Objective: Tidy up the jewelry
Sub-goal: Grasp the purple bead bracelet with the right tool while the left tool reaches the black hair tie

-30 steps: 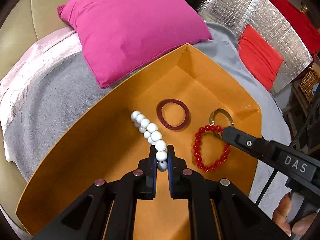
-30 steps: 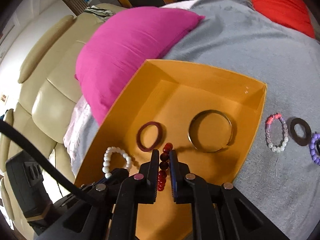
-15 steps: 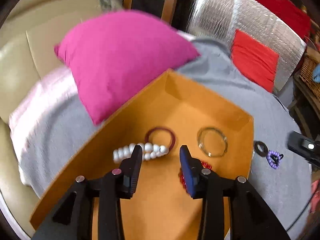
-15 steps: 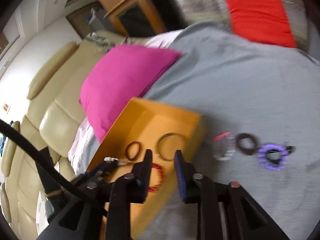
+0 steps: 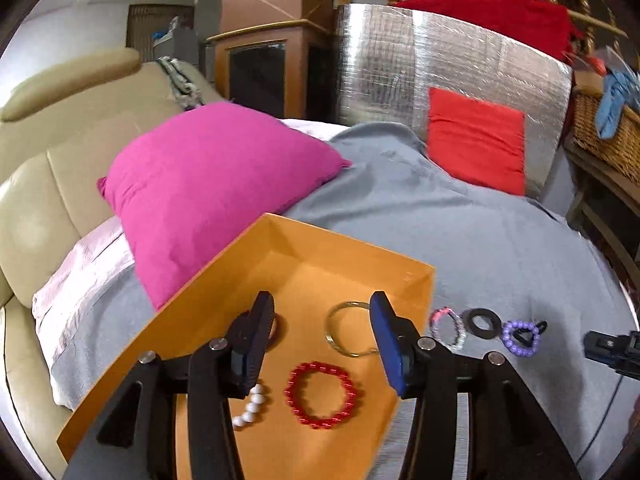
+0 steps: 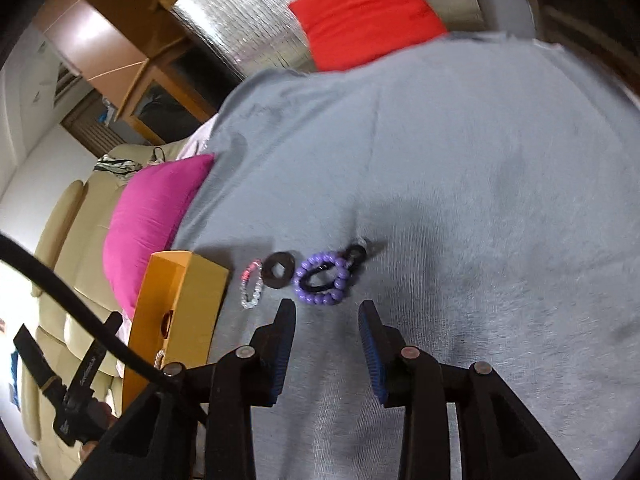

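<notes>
The orange box (image 5: 304, 248) lies on the grey blanket and holds a red bead bracelet (image 5: 320, 396), a white pearl bracelet (image 5: 250, 410), a metal bangle (image 5: 350, 334) and a dark red ring half hidden behind my left finger. My left gripper (image 5: 322, 320) is open and empty above the box. On the blanket right of the box lie a pink-and-white bead bracelet (image 6: 252, 286), a dark flat ring (image 6: 279, 270) and a purple bead bracelet (image 6: 322, 282) with a black hair tie. My right gripper (image 6: 327, 322) is open and empty, just short of the purple bracelet.
A magenta pillow (image 5: 212, 184) lies against the box's far left side. A red cushion (image 5: 476, 144) leans on a silver panel at the back. A beige sofa (image 5: 36, 184) is on the left, a wicker basket (image 5: 600, 136) at the far right.
Both grippers have opened, let go of the white and red bracelets in the box, and risen. The right gripper has swung right over the blanket to the loose bracelets.
</notes>
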